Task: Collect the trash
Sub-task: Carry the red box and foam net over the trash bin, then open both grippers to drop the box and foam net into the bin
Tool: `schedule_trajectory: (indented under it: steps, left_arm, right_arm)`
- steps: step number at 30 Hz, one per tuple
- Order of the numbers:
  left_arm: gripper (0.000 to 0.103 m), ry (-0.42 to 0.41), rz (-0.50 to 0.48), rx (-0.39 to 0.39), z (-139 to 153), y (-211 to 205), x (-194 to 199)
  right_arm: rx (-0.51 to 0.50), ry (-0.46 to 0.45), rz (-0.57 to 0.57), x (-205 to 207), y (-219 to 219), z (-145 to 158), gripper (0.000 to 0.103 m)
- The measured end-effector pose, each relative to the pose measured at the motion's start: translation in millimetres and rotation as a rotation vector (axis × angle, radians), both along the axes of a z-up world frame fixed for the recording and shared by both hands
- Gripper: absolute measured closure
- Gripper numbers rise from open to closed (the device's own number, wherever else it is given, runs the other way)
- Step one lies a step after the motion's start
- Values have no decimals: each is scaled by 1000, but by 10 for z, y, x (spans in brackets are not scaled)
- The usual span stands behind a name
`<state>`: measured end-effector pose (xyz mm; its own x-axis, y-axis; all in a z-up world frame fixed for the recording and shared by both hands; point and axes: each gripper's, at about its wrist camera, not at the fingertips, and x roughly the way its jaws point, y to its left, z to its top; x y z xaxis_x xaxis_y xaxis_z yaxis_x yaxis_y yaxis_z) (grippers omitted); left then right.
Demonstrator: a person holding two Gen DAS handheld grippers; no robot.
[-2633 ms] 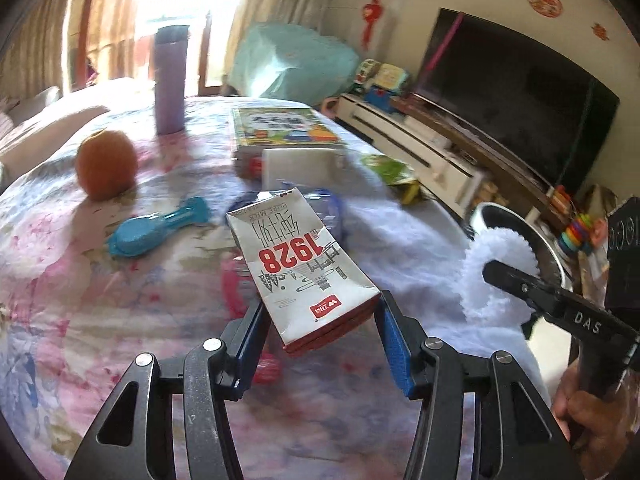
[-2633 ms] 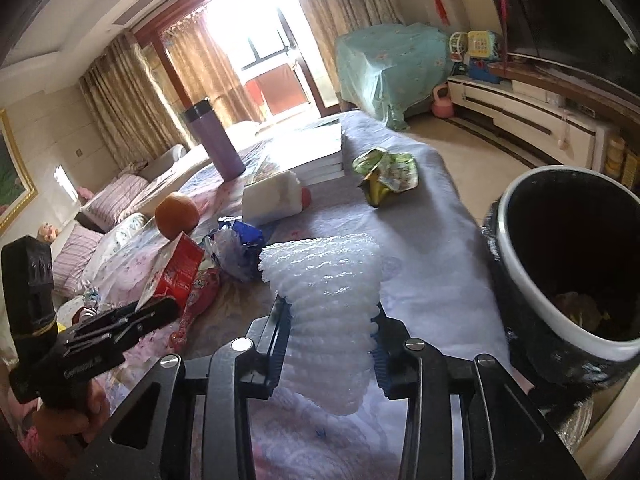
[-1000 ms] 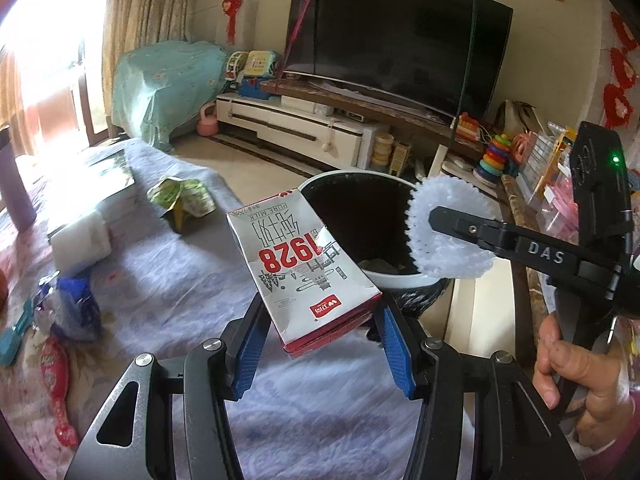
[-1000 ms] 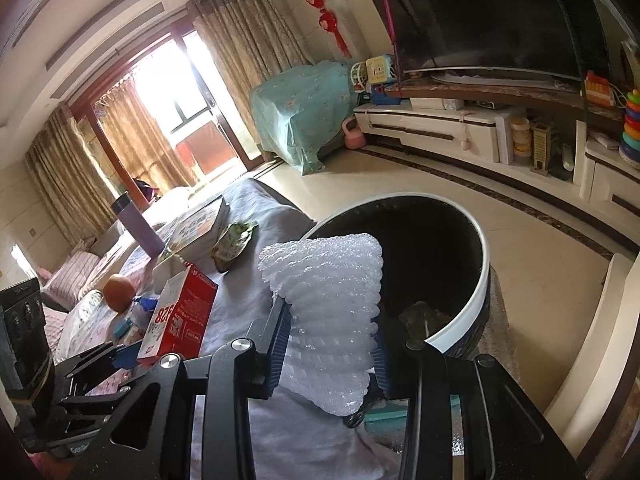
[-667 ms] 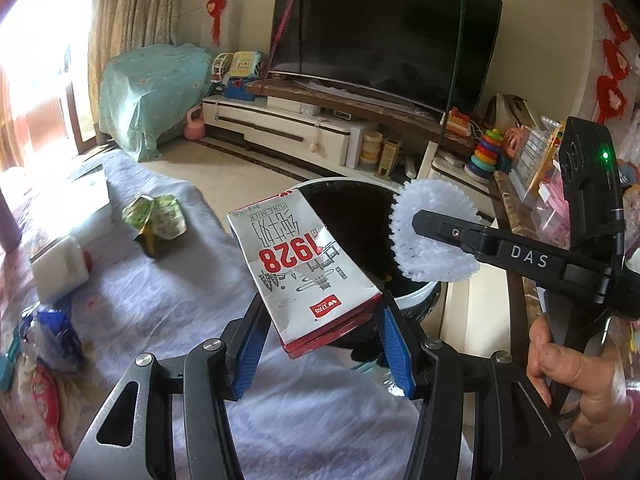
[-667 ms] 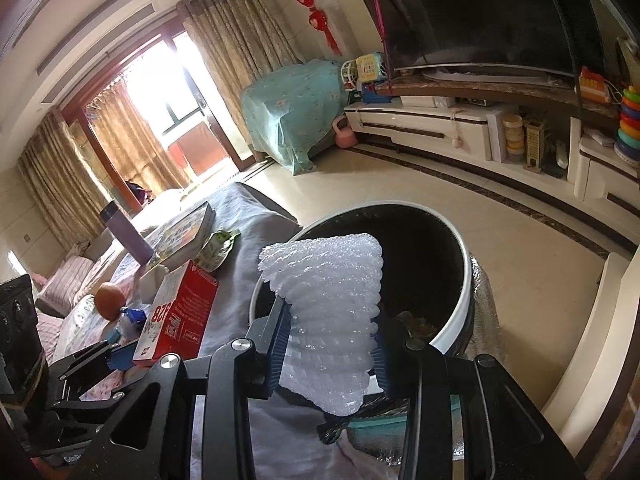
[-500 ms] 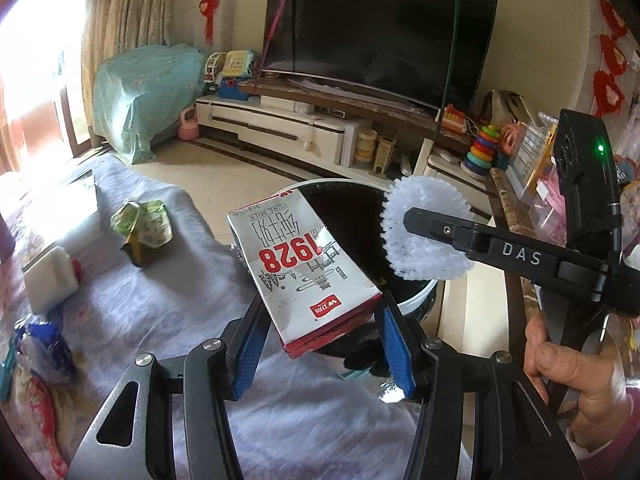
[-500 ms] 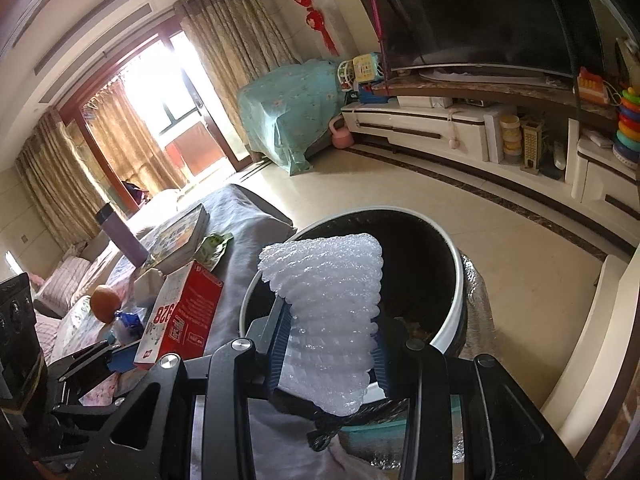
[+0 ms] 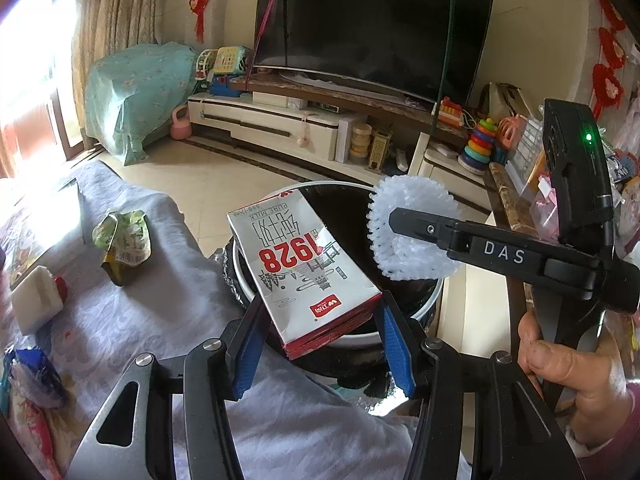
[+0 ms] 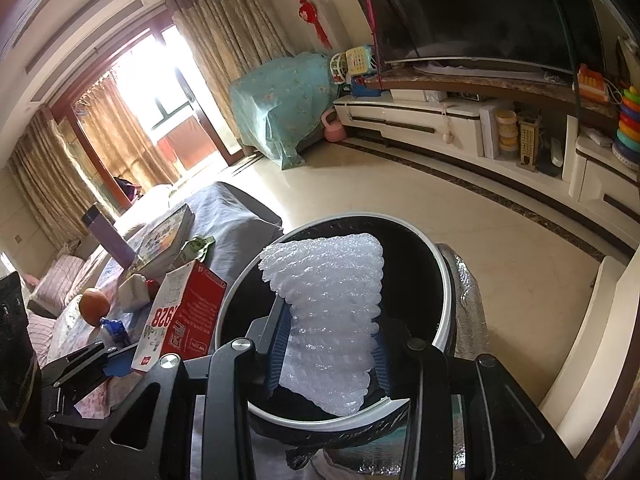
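My left gripper [image 9: 320, 344] is shut on a red and white milk carton [image 9: 300, 272], held over the near rim of the black trash bin [image 9: 344, 208] with a white rim. My right gripper [image 10: 328, 360] is shut on a white foam fruit net [image 10: 332, 312], which hangs over the open bin [image 10: 436, 280]. In the left wrist view the foam net [image 9: 412, 232] and the right gripper sit to the right of the carton, with a hand on the handle. The carton [image 10: 180, 316] shows at the left of the right wrist view.
The cloth-covered table [image 9: 132, 320] carries a green wrapper [image 9: 122, 244], a white bottle [image 9: 38, 304] and a blue packet [image 9: 32, 372]. An orange [image 10: 94, 306], a book stack [image 10: 164, 240] and a purple flask [image 10: 108, 236] stand farther back. A TV cabinet [image 10: 460, 128] lies beyond the bin.
Both grippers have moved toward the bin with their loads. The bin now lies directly under the foam net and closer under the carton. Both grips are unchanged.
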<state>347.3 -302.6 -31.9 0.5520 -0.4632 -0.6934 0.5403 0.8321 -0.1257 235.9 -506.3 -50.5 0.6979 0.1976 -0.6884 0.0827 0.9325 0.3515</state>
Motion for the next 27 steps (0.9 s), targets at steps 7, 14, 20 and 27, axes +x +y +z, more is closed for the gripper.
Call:
schedule_trajectory:
  steps: [7,14,20,27]
  left_arm:
    - [51,25,-4,-8,6,-51,100]
    - [51,59,-12,-11,-15,-85,195]
    - [51,86,-12,3,-38,-165,280]
    - [49,102,-13,25,-29,-260,370]
  right_arm:
    - [-1,13,1,39,-19,-18,63]
    - [-7,38,5,115,-25,-52,63]
    - [-12,59,18,178,-14,-78,63]
    - [-8,80,20,230,-59,-118,47]
